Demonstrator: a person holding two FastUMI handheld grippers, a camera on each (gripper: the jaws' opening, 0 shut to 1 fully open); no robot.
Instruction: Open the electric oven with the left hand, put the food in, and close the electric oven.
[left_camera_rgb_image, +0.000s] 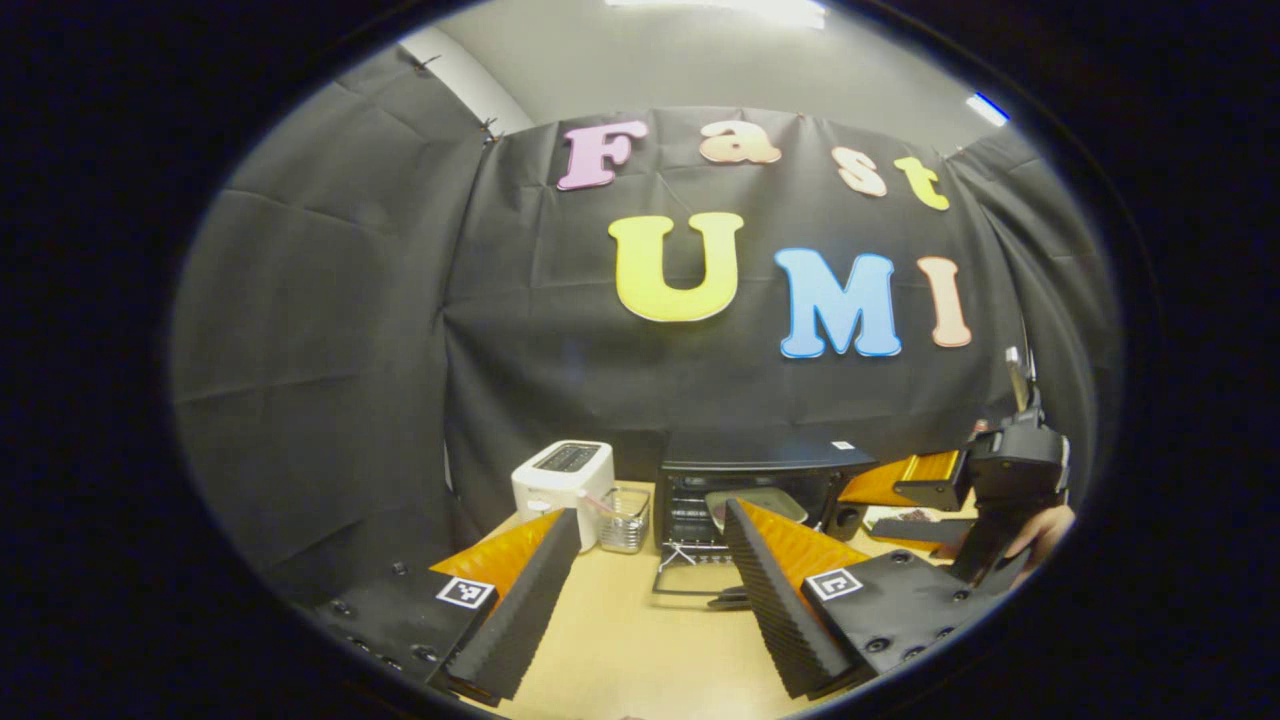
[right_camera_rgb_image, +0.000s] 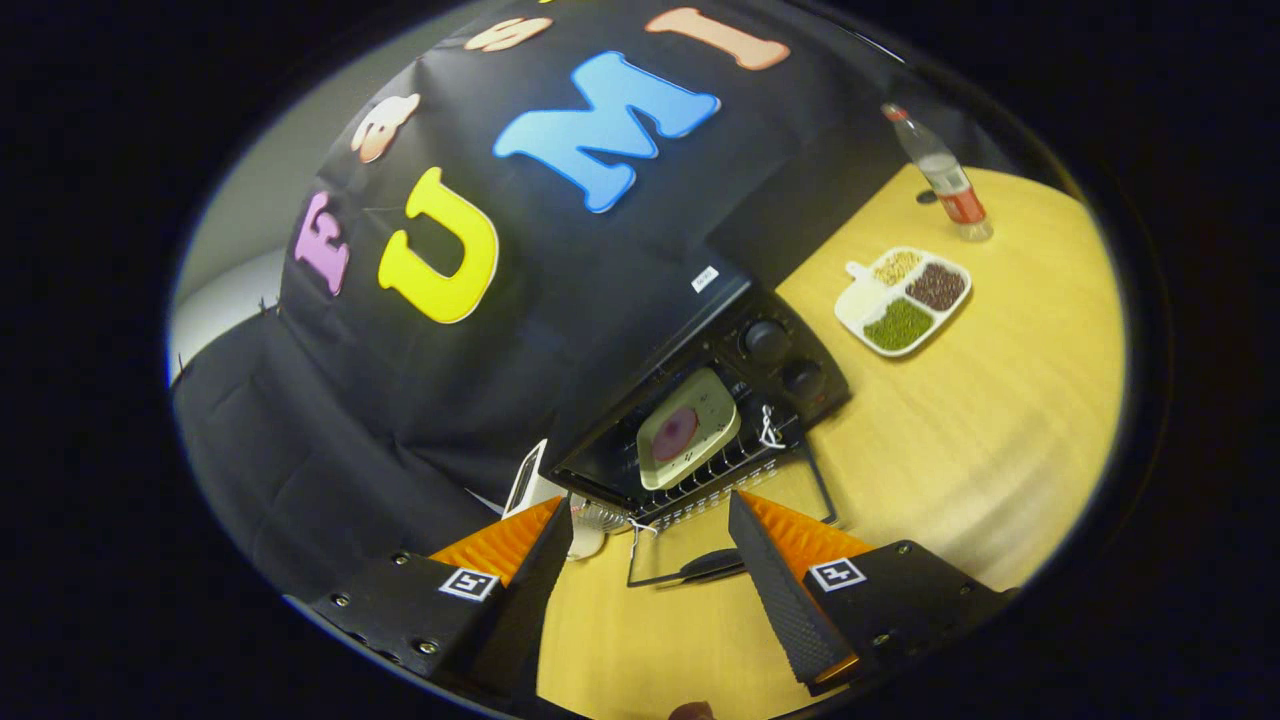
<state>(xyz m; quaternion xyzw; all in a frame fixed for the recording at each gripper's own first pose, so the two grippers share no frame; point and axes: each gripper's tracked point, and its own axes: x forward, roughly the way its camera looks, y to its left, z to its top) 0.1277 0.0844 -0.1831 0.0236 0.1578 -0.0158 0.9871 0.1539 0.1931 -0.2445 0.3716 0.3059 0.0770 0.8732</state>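
Left gripper (left_camera_rgb_image: 650, 560): jaws wide, empty. Right gripper (right_camera_rgb_image: 650, 560): jaws wide, empty. Oven (right_camera_rgb_image: 700, 420) at 12 o'clock, door (right_camera_rgb_image: 730, 540) down, plate (right_camera_rgb_image: 688, 428) of food on the rack. Remaining step: closing. Advice: catch the door's handle (left_camera_rgb_image: 730, 600) squarely from beneath, lift evenly.

Right gripper view. The right gripper (right_camera_rgb_image: 650, 560), at six o'clock, has its jaws spread wide, holding nothing. Just above, at centre, the electric oven (right_camera_rgb_image: 700, 410) stands with its door (right_camera_rgb_image: 730, 530) dropped flat on the wooden table (right_camera_rgb_image: 980, 440); a pale plate with a reddish food item (right_camera_rgb_image: 686, 430) rests on the rack inside. At two o'clock lies a divided tray of beans (right_camera_rgb_image: 905, 300), and beyond it a plastic bottle (right_camera_rgb_image: 940, 172). A white toaster (right_camera_rgb_image: 528, 485) is at seven o'clock beside the oven.
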